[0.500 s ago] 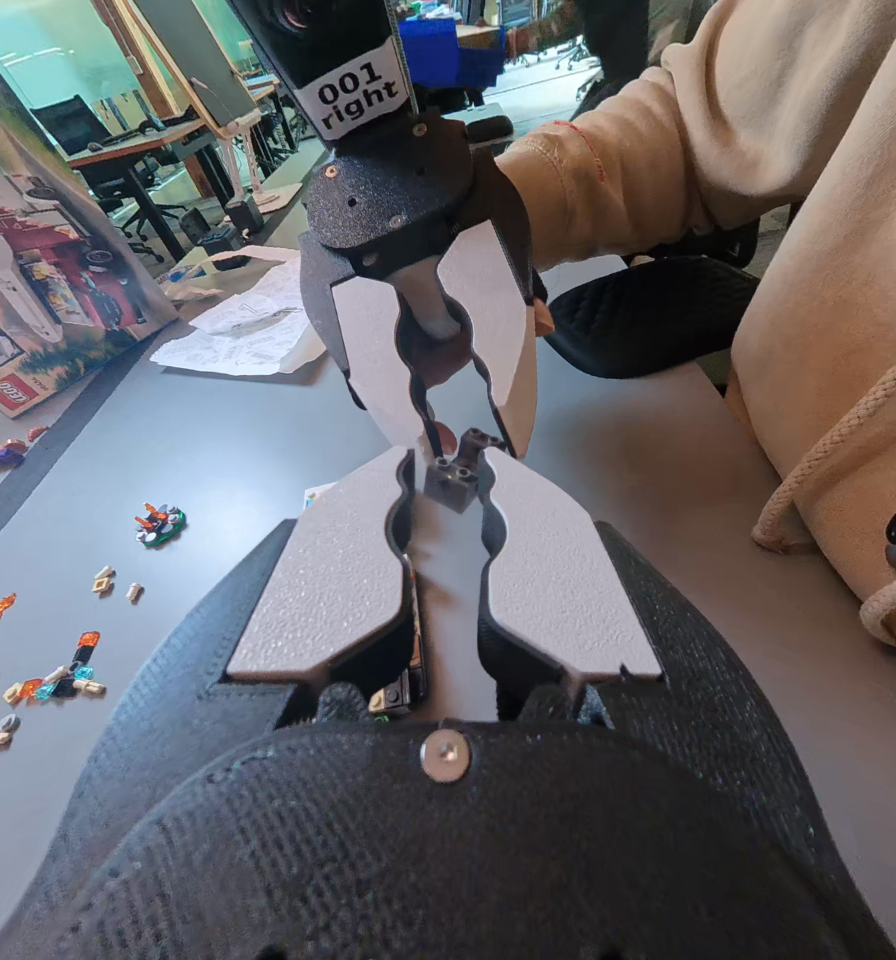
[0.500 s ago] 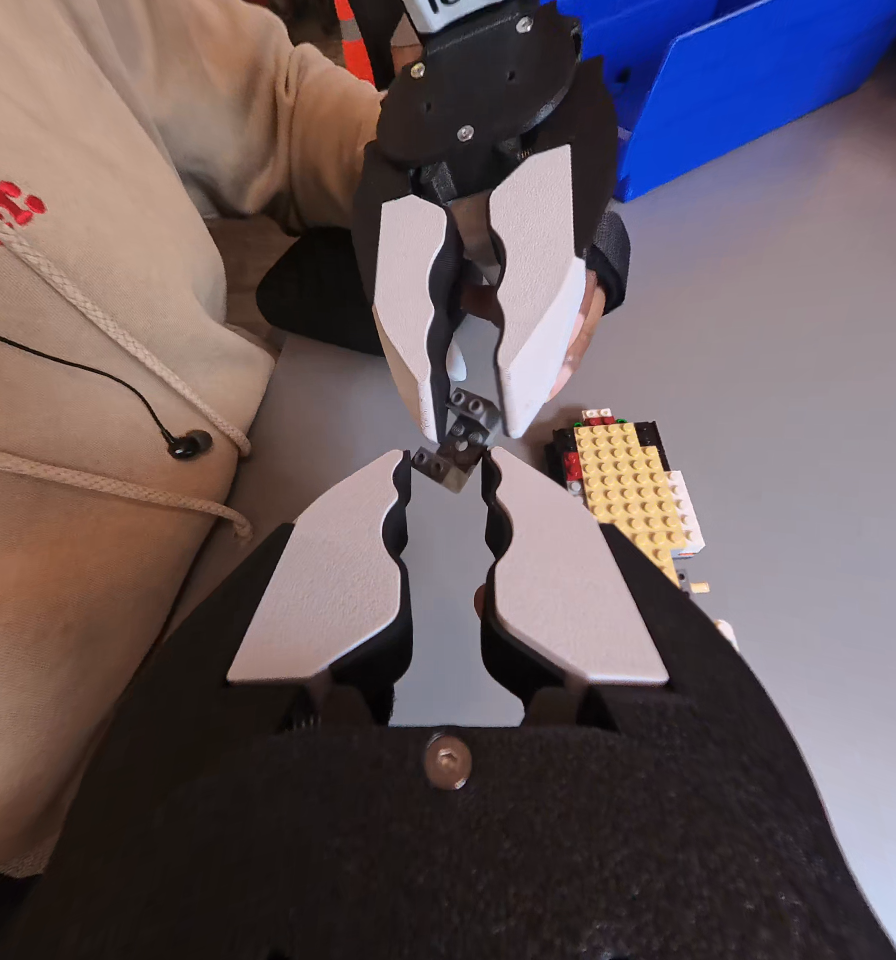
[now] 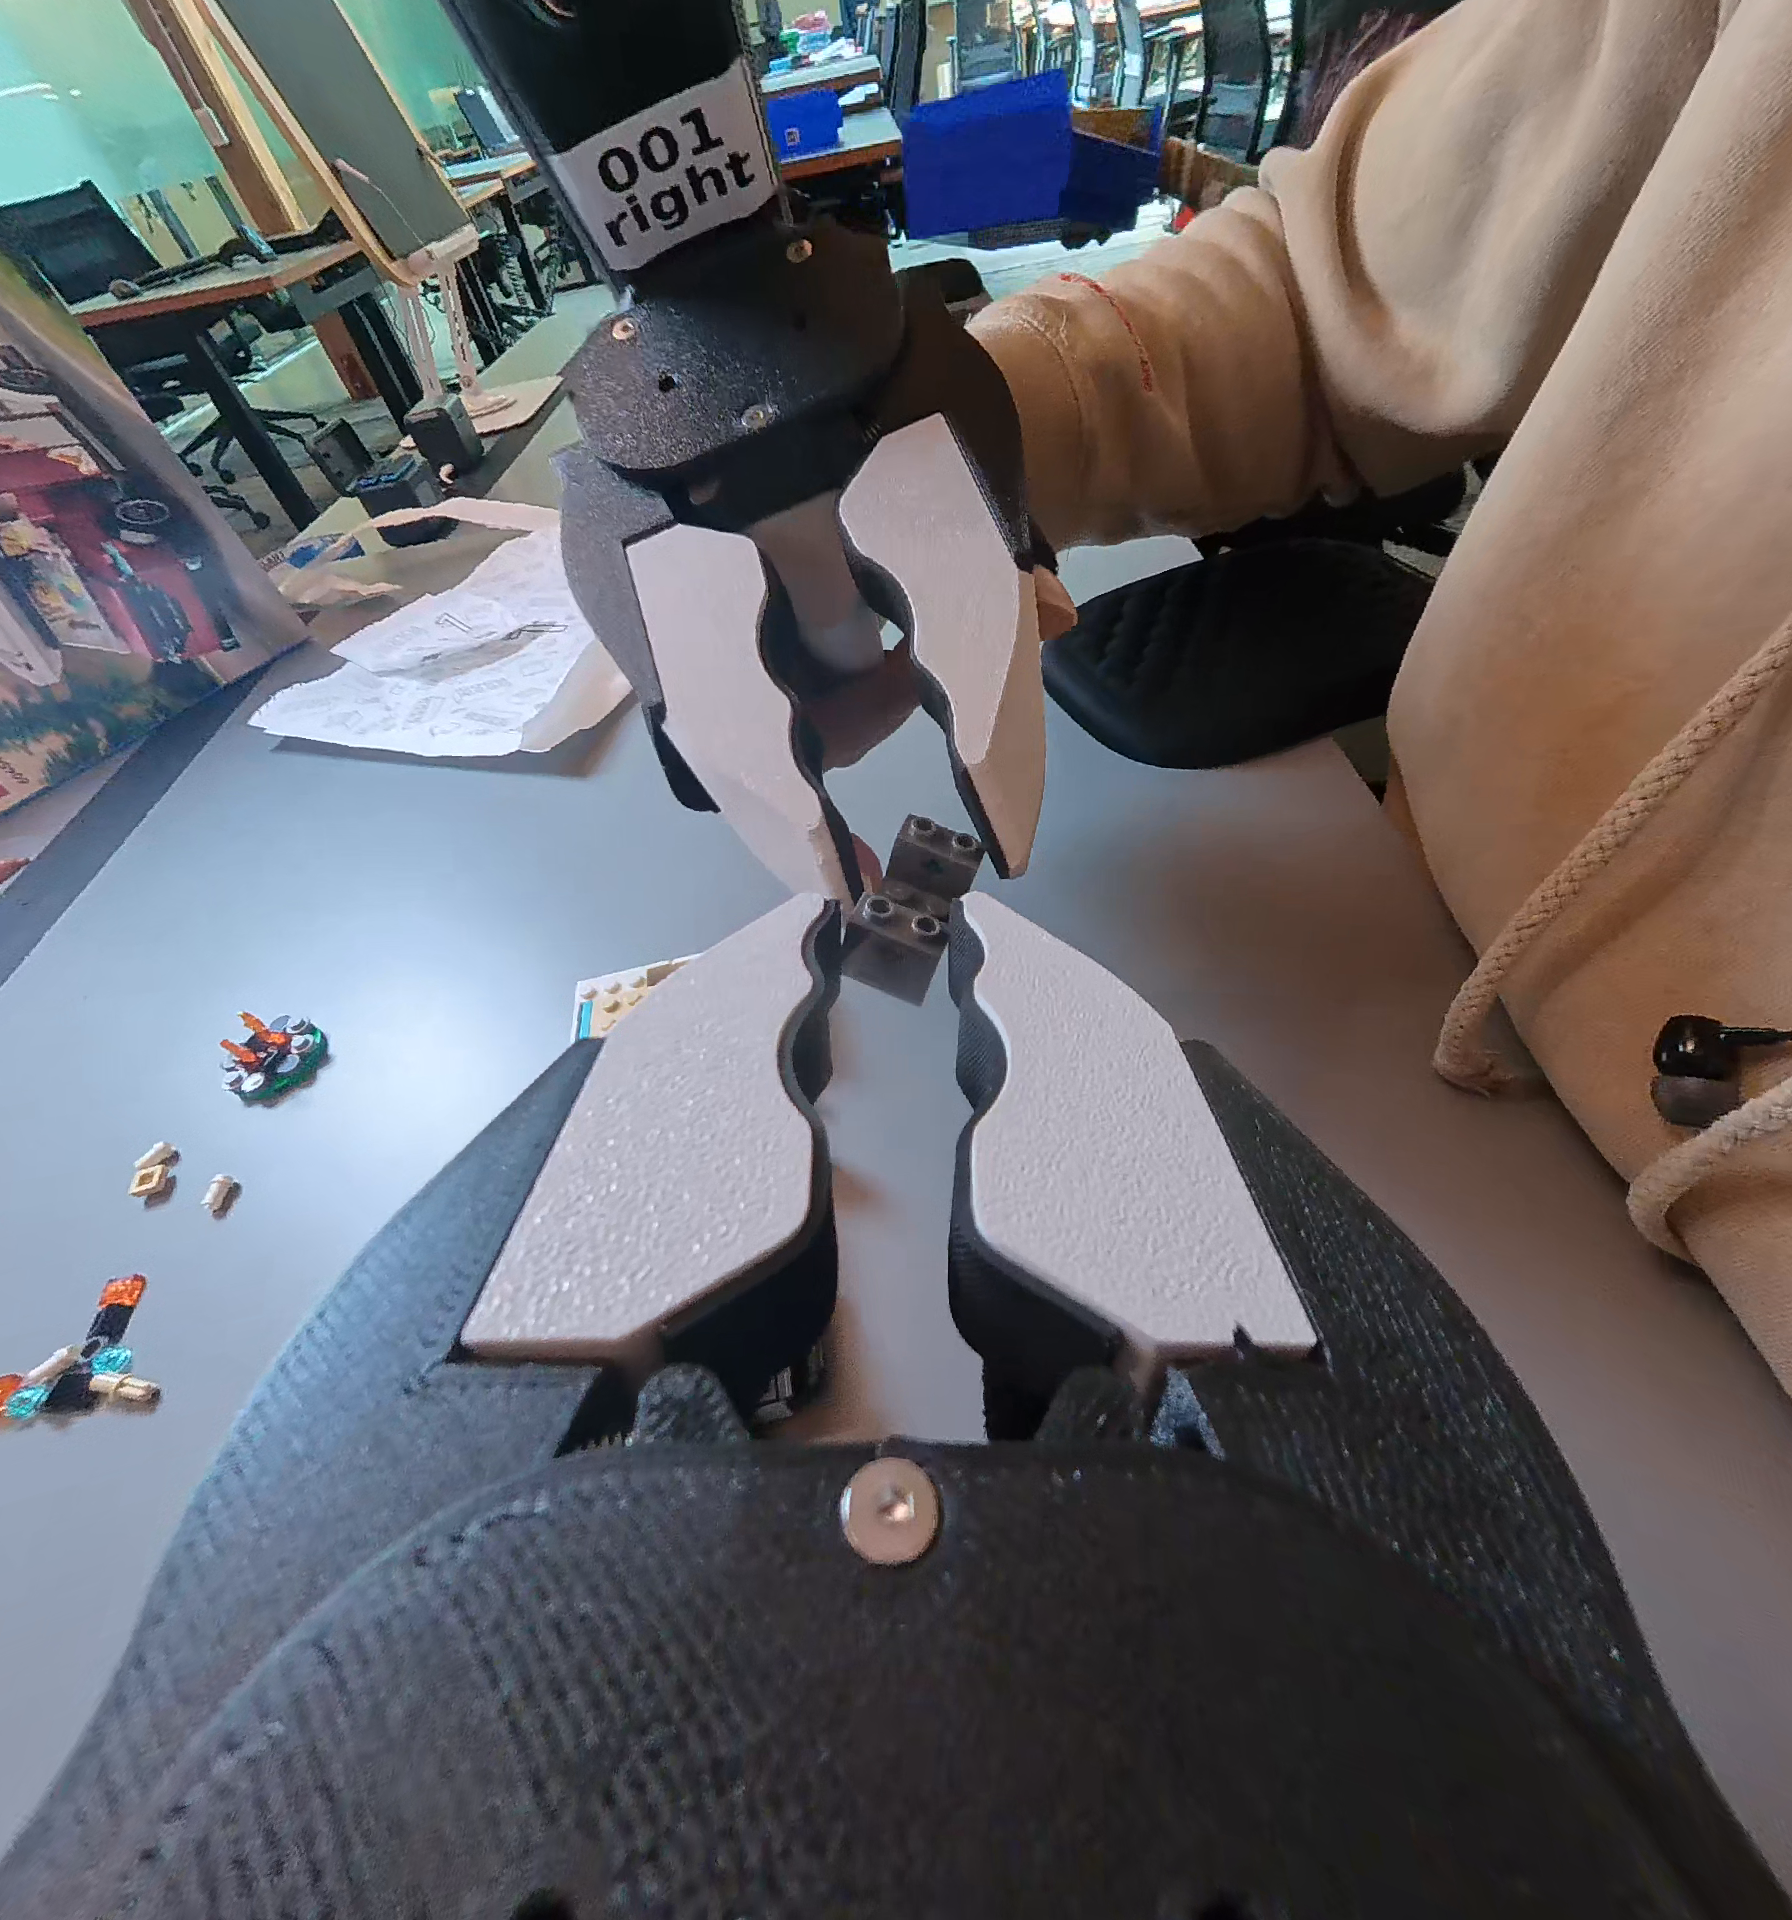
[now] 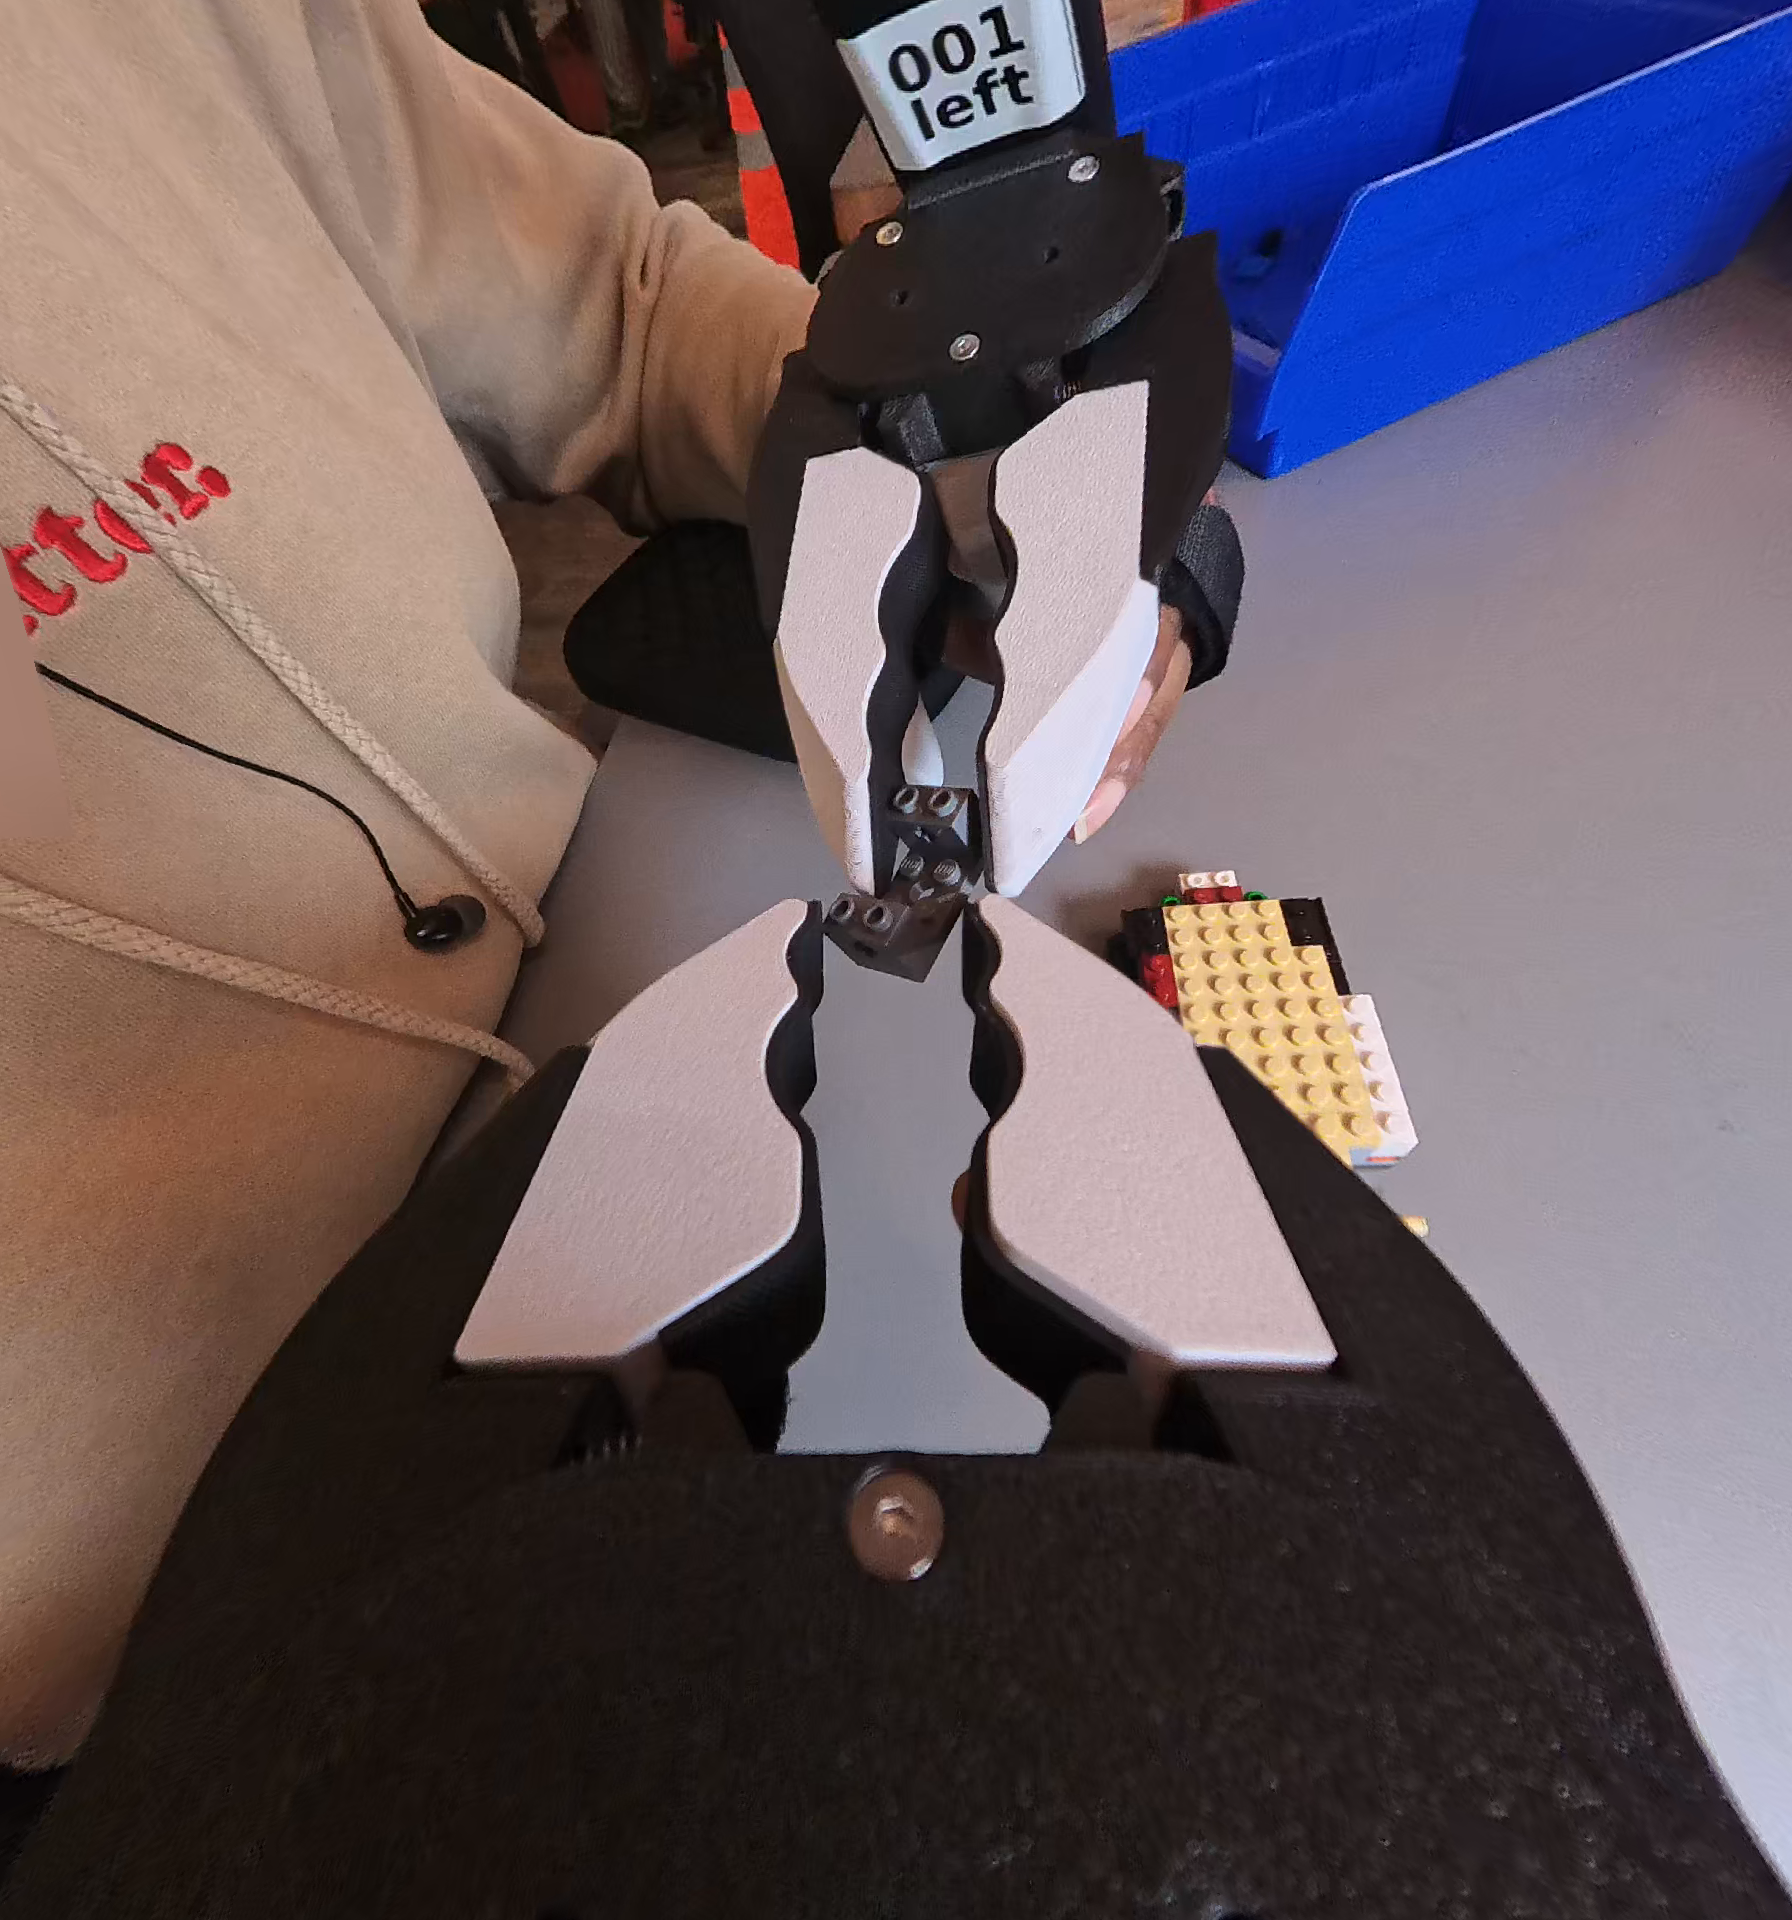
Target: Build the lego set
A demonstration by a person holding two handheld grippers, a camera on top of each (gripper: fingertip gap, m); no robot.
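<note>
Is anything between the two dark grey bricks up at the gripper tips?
Nothing visible. The left gripper clamps one dark grey brick, the right gripper the other dark grey brick; they meet directly above the table.

dark grey studded brick piece (image 3: 897, 940), several small bricks joined in a stepped cluster, tilted, held above the grey table between both grippers' fingertips, one end in each, studs facing upward.
</note>
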